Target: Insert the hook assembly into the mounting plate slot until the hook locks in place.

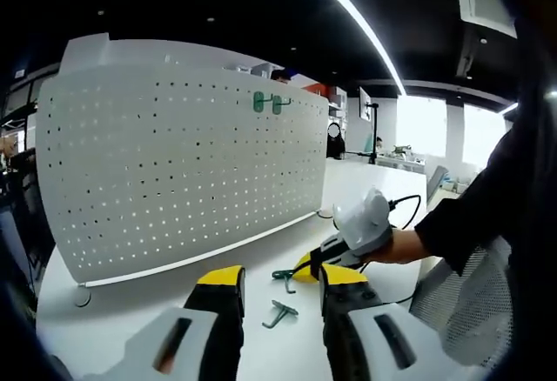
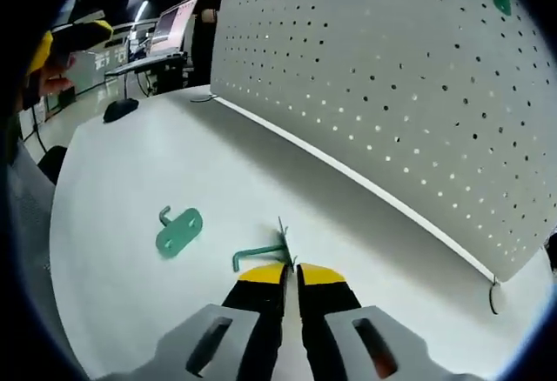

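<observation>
Hooks (image 2: pixel 178 230) on table (image 2: pixel 122 163), seemingly before pegboard (image 2: pixel 392 94)

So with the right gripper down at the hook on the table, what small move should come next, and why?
Probably lift. The right gripper looks shut on the hook, which lies on the table, while the pegboard stands apart behind it. Raising the hook clear would let it be carried toward the board's holes.

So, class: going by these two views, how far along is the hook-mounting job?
Done: two green pieces already hang near the pegboard's top edge. In hand: the right gripper is shut on a green hook at table level; the left gripper is open and holds nothing. Left: that hook is not yet in the board, and a green plate lies loose on the table.
</observation>
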